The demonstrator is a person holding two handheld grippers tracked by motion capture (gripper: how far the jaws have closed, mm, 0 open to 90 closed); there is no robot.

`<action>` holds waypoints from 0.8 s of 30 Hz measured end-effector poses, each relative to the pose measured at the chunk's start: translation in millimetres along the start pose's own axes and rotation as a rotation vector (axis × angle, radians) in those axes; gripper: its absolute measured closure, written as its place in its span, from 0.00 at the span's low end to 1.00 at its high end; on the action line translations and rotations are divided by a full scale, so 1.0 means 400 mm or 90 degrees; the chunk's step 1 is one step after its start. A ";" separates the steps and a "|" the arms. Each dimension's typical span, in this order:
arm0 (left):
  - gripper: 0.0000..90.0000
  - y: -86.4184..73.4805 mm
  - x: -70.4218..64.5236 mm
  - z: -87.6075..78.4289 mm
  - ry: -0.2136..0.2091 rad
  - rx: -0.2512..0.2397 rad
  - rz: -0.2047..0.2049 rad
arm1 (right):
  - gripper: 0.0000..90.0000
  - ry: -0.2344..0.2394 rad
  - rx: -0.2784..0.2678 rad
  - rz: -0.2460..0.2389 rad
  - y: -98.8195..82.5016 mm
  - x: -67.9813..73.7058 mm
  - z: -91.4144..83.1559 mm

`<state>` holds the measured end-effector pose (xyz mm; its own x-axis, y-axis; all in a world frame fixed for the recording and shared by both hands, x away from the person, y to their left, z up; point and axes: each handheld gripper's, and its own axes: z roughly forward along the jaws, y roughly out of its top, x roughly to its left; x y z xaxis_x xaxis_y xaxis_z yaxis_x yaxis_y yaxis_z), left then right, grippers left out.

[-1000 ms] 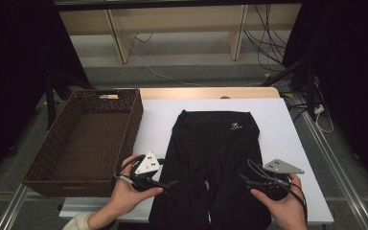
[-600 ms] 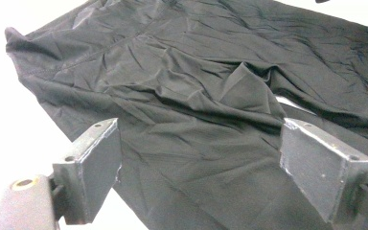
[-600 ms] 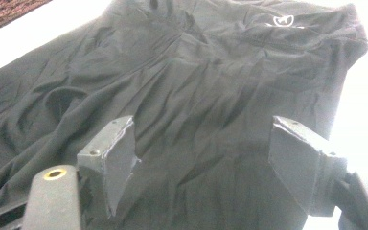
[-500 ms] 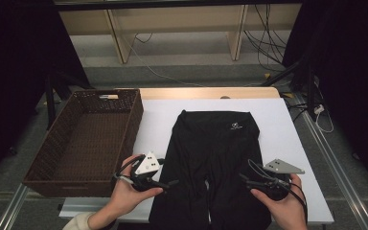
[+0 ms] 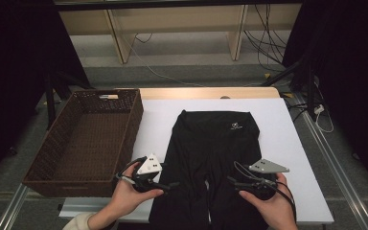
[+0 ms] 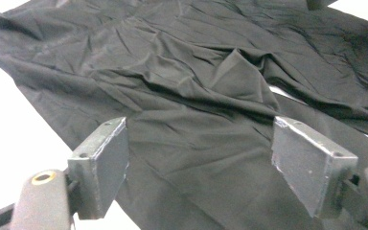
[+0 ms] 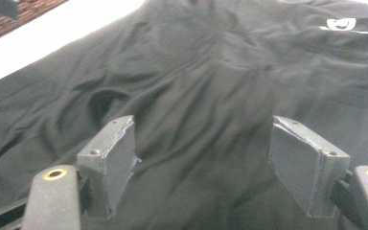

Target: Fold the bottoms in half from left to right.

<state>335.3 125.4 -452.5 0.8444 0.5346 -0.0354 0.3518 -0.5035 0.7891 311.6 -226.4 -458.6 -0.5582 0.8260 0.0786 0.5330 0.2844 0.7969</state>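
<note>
1. While both hands hover at the near edge, the white table (image 5: 292,129) takes up the middle of the high view, its far strip bare wood.
2. Left of it sits the brown wicker basket (image 5: 84,139), pressed against the table's side.
3. Spread flat on the table are the black trousers (image 5: 211,158), waistband away from the person, a small white logo (image 5: 235,126) near the top, legs running down to the near edge.
4. Left gripper (image 5: 170,184) sits at the left leg's outer edge, jaws wide apart but just closing a touch; cloth lies between the pads (image 6: 106,163), not pinched.
5. Right gripper (image 5: 231,181) sits over the right leg, jaws wide too, pads (image 7: 117,153) clear of the creased fabric.
</note>
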 end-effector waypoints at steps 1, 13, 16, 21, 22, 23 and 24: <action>0.25 -0.001 -0.002 0.001 0.003 0.009 0.000 | 0.29 0.006 0.003 -0.003 0.000 0.006 0.003; 0.31 -0.036 -0.010 0.013 0.016 0.092 -0.027 | 0.29 0.081 0.045 -0.036 0.001 0.093 0.059; 0.33 -0.043 -0.011 0.026 0.013 0.119 -0.035 | 0.30 0.093 0.060 -0.038 0.010 0.114 0.090; 0.40 -0.055 -0.010 0.044 0.015 0.147 -0.043 | 0.35 0.085 0.086 -0.042 0.021 0.138 0.136; 0.42 -0.057 -0.009 0.046 0.015 0.151 -0.043 | 0.38 0.077 0.095 -0.042 0.023 0.144 0.149; 0.43 -0.061 -0.008 0.049 0.017 0.156 -0.045 | 0.41 0.070 0.104 -0.042 0.024 0.147 0.155; 0.45 -0.062 -0.008 0.049 0.019 0.154 -0.041 | 0.46 0.052 0.119 -0.051 0.026 0.150 0.164</action>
<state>331.7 122.9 -483.9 0.8063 0.5884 -0.0595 0.4937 -0.6141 0.6157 325.5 -142.0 -484.9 -0.6489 0.7572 0.0746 0.5898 0.4386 0.6781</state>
